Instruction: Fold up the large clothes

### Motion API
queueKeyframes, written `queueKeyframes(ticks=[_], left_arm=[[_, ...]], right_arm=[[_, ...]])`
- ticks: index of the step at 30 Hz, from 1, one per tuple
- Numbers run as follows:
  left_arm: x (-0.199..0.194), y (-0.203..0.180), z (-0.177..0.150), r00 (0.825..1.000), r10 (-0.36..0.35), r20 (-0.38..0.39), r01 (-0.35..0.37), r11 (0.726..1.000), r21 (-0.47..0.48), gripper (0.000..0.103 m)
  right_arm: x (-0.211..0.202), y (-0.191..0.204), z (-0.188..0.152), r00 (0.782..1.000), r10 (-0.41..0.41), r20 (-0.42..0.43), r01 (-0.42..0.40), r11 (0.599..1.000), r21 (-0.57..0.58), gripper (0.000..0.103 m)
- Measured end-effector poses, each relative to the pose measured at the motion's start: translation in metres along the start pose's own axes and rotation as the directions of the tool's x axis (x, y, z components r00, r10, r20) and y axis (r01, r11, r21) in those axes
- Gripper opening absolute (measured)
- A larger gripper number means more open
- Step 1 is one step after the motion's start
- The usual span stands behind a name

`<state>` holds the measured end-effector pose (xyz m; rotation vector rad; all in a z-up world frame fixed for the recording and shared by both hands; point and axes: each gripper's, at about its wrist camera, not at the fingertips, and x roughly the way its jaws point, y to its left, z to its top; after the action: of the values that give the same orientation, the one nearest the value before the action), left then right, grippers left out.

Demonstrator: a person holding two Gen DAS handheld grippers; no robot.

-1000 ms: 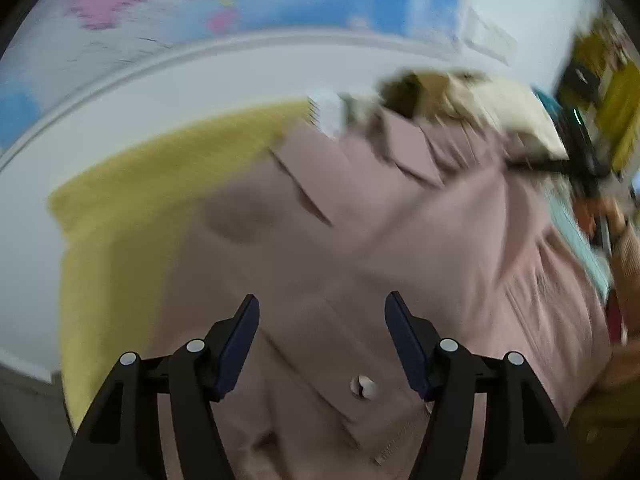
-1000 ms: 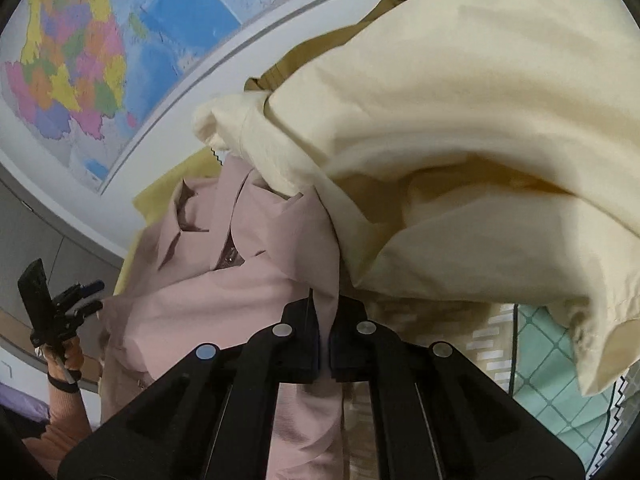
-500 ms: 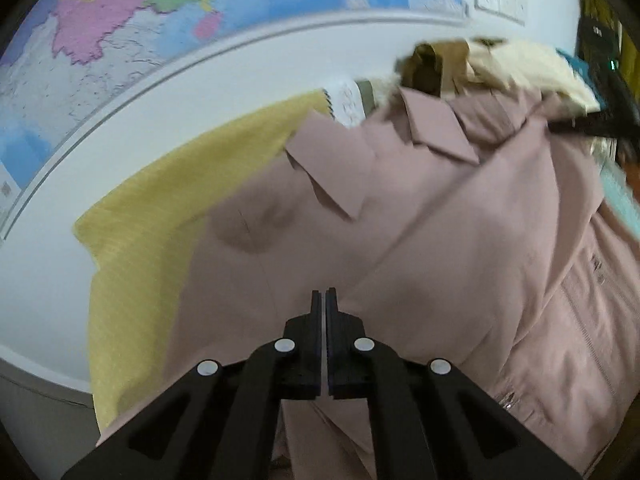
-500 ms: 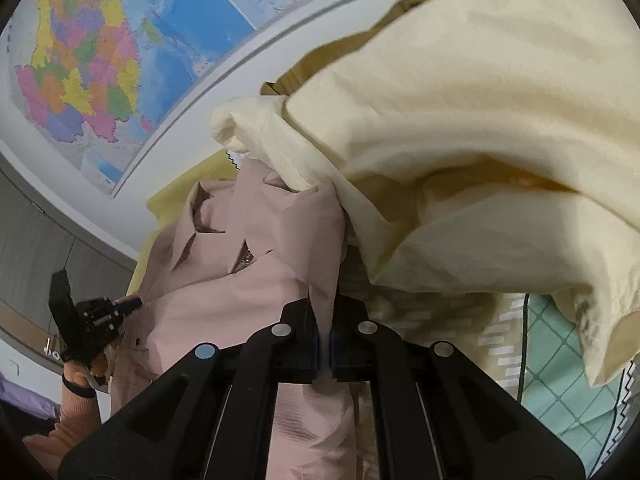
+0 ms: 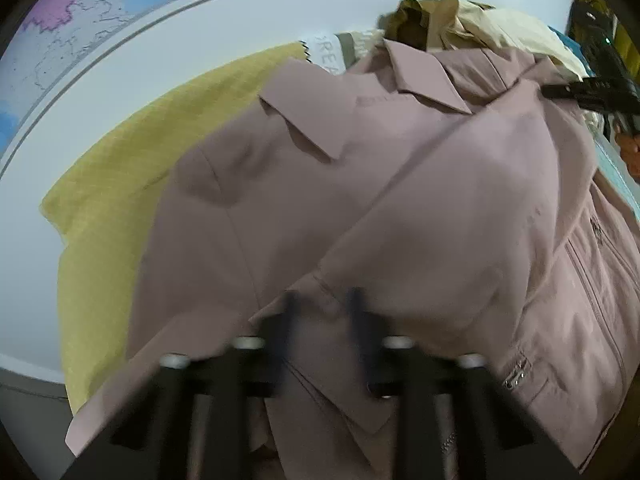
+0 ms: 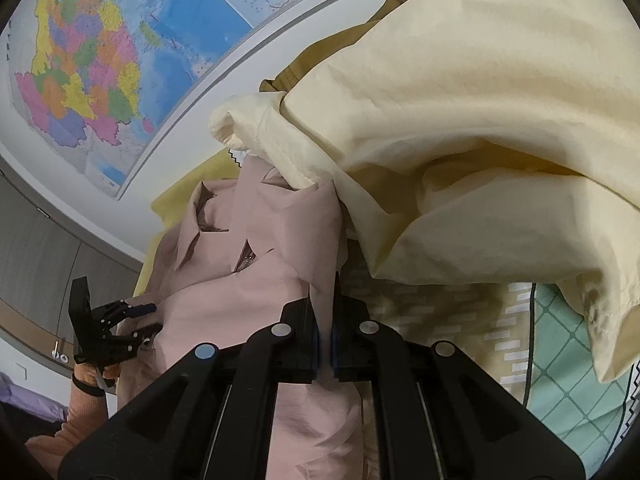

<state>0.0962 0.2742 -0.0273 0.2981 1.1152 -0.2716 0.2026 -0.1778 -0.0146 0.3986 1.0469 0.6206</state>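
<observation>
Black hand-held gripper [image 6: 326, 332], silver screws

Two close fisheye views, each looking forward and down past its own tool. Both share the pink jacket [image 5: 400, 200], wall map [image 6: 100, 80] behind, and each other's tool.

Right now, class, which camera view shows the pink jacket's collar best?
The left wrist view: the pink jacket's collar lies spread and unobstructed there. The right wrist view shows the collar smaller, edge-on, beside the cream garment.
</observation>
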Motion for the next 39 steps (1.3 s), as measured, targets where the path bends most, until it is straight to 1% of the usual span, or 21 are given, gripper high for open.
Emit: queueKeyframes(ticks=[3,5,6,7,8,9,11,12,14,16,17,19,22,24,28,31,34,36,37,38,39], left_arm=[[-0.002,-0.005,0.001,0.999,0.045,0.02,-0.045,0.999,0.026,0.002],[-0.007,-0.003,0.003,0.999,0.033,0.036,-0.034,0.999,0.022,0.009],[-0.011,0.0,0.003,0.999,0.021,0.039,-0.022,1.0,0.013,0.032],[-0.012,0.002,0.004,0.999,0.014,0.038,-0.014,1.0,0.011,0.065],[-0.013,0.005,0.004,0.999,0.025,0.029,-0.025,1.0,0.006,0.078],[-0.011,0.008,0.004,0.999,0.039,0.015,-0.039,0.999,-0.004,0.087],[0.0,0.013,0.003,0.999,0.015,-0.046,-0.016,1.0,-0.026,0.086],[0.004,0.013,0.0,0.998,0.0,-0.058,-0.002,1.0,-0.03,0.082],[0.007,0.01,-0.003,0.999,-0.01,-0.048,0.009,1.0,-0.015,0.075],[0.005,0.009,-0.004,0.999,-0.026,-0.03,0.025,1.0,-0.015,0.054],[0.004,0.008,-0.004,1.0,-0.02,-0.021,0.019,1.0,-0.017,0.047],[-0.002,0.008,-0.003,1.0,0.002,0.0,-0.002,1.0,-0.017,0.019],[-0.016,0.005,0.0,0.998,0.047,0.044,-0.046,0.999,-0.012,0.007],[-0.029,0.004,0.001,0.995,0.062,0.079,-0.061,0.998,-0.016,0.005],[-0.058,0.015,0.013,0.981,0.073,0.182,-0.058,0.994,-0.088,0.004],[-0.061,0.02,0.028,0.968,0.103,0.227,-0.078,0.99,-0.118,0.004],[-0.037,0.029,0.041,0.974,0.124,0.187,-0.094,0.983,-0.16,0.004],[-0.014,0.037,0.042,0.98,0.149,0.132,-0.122,0.974,-0.191,0.005],[0.001,0.042,0.041,0.983,0.156,0.097,-0.132,0.968,-0.215,0.005],[0.01,0.046,0.037,0.987,0.144,0.075,-0.123,0.964,-0.234,0.005],[0.019,0.048,0.034,0.99,0.125,0.058,-0.108,0.964,-0.243,0.007]], right_arm=[[-0.001,0.001,0.0,1.0,0.004,0.001,-0.004,1.0,-0.005,0.005],[-0.001,0.002,0.0,1.0,0.003,0.001,-0.003,1.0,-0.008,0.005],[-0.001,0.002,0.0,1.0,0.003,0.0,-0.003,1.0,-0.007,0.005],[-0.001,0.002,0.0,1.0,0.005,0.0,-0.005,1.0,-0.007,0.005],[-0.001,0.002,0.0,1.0,0.006,0.0,-0.006,1.0,-0.007,0.006],[-0.001,0.002,0.0,1.0,0.003,0.001,-0.003,1.0,-0.006,0.006],[-0.002,0.001,-0.001,1.0,0.009,0.001,-0.009,1.0,-0.005,0.006],[-0.002,0.001,-0.002,1.0,0.01,0.0,-0.01,1.0,-0.005,0.006],[-0.002,0.002,-0.002,1.0,0.013,-0.001,-0.013,1.0,-0.006,0.007],[-0.002,0.001,-0.002,1.0,0.015,-0.003,-0.015,1.0,-0.003,0.007],[-0.002,0.001,-0.002,1.0,0.016,-0.004,-0.016,1.0,0.0,0.007],[-0.002,0.001,-0.003,1.0,0.02,-0.005,-0.02,1.0,0.004,0.007],[-0.002,0.002,-0.004,1.0,0.026,-0.005,-0.026,1.0,0.002,0.007],[-0.003,0.004,-0.005,1.0,0.023,-0.001,-0.023,1.0,-0.003,0.007],[-0.011,0.005,-0.002,1.0,0.014,0.027,-0.013,1.0,-0.01,0.006],[-0.017,0.003,0.001,0.998,0.005,0.056,-0.005,1.0,-0.004,0.005],[-0.016,0.002,0.002,0.998,-0.002,0.055,0.002,1.0,0.002,0.005],[-0.015,0.002,0.0,0.999,0.002,0.047,-0.003,1.0,0.008,0.005],[-0.016,0.002,0.0,0.999,-0.001,0.045,0.0,1.0,0.012,0.009],[-0.019,0.004,-0.002,0.999,-0.014,0.051,0.013,1.0,0.021,0.015],[-0.026,0.008,-0.004,0.997,-0.032,0.075,0.031,0.999,0.015,0.018]])
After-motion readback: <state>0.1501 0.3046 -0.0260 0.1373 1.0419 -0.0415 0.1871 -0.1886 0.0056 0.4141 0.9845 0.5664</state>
